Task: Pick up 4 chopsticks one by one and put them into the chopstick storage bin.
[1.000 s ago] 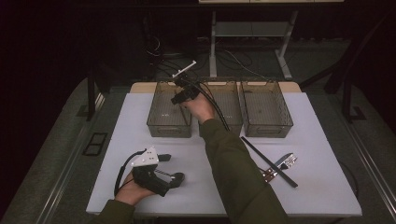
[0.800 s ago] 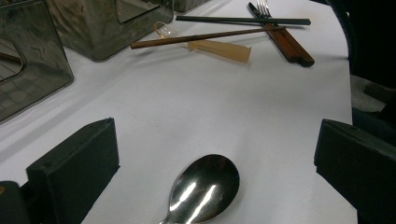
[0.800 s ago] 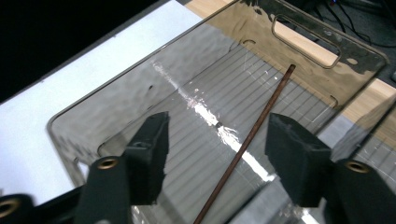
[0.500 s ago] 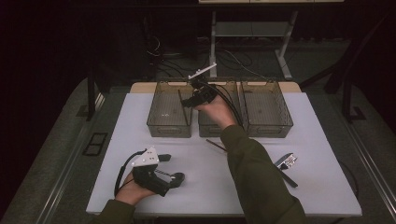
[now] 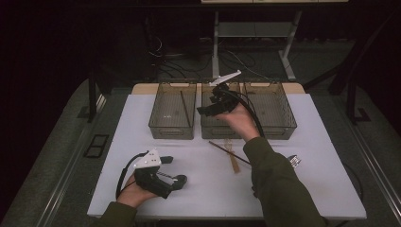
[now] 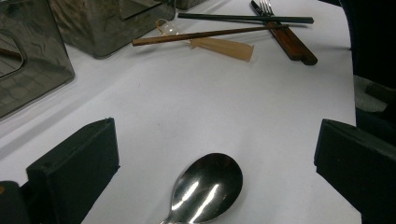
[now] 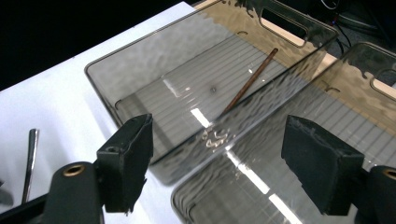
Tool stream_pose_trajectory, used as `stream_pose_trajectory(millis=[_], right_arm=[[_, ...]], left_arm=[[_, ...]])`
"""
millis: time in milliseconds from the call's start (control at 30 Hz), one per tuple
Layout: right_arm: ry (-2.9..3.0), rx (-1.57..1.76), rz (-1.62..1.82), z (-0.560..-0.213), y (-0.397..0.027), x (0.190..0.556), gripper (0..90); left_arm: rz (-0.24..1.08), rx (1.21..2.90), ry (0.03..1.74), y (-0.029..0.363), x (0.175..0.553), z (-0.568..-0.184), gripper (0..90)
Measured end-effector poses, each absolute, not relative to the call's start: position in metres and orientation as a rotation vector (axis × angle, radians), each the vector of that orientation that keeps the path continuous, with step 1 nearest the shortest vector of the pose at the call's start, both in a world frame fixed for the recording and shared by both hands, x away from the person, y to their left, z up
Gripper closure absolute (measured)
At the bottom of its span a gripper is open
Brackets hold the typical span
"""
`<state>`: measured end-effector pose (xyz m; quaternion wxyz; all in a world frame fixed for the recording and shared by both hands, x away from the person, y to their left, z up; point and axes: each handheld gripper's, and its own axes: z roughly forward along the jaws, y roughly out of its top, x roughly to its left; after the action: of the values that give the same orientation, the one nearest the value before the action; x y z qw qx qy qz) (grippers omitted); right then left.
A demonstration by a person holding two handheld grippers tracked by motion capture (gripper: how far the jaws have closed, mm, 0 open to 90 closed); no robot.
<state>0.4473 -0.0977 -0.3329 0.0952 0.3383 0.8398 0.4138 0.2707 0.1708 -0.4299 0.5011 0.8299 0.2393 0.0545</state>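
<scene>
The right hand-held gripper [image 5: 206,109] hangs over the bins, its jaws having just been opening and now wide with nothing between them; one chopstick [image 5: 185,108] already lies in the left bin [image 5: 172,130]. The next move should bring it back low over the second chopstick [image 5: 229,152] on the worktop [image 5: 198,156], squared across its length before closing. The left hand-held gripper [image 5: 178,178] rests wide open around the spoon [image 6: 205,186], not gripping.

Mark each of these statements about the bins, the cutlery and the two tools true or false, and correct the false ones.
1. A brown chopstick lies in the left bin. True.
2. The right tool grips a fork. False: its jaws stand apart with nothing between them, above the bins; they have just been opening.
3. A spoon lies on the table between the left tool's open jaws. True.
4. All the cutlery is already in the bins. False: another brown chopstick, a dark chopstick and a fork lie on the table.
5. Four bins stand in the row. False: there are three, the middle bin and the right bin beside the left one.
</scene>
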Motion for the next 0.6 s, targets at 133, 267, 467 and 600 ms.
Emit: stream_pose_trajectory(millis=[133,267,467,600], right_arm=[[2.481,1.003,1.228,-0.334,-0.107,0.441,22.5],[2.477,1.000,1.223,-0.335,-0.119,0.433,21.0],[2.475,0.981,1.235,-0.335,-0.134,0.421,20.3],[2.471,0.964,1.244,-0.335,-0.142,0.411,19.4]], left_arm=[[0.128,1.999,0.587,0.170,0.270,-0.430,0.0],[0.131,2.010,0.581,0.171,0.271,-0.430,0.0],[0.131,2.012,0.583,0.171,0.271,-0.431,0.0],[0.130,2.011,0.584,0.172,0.272,-0.431,0.0]])
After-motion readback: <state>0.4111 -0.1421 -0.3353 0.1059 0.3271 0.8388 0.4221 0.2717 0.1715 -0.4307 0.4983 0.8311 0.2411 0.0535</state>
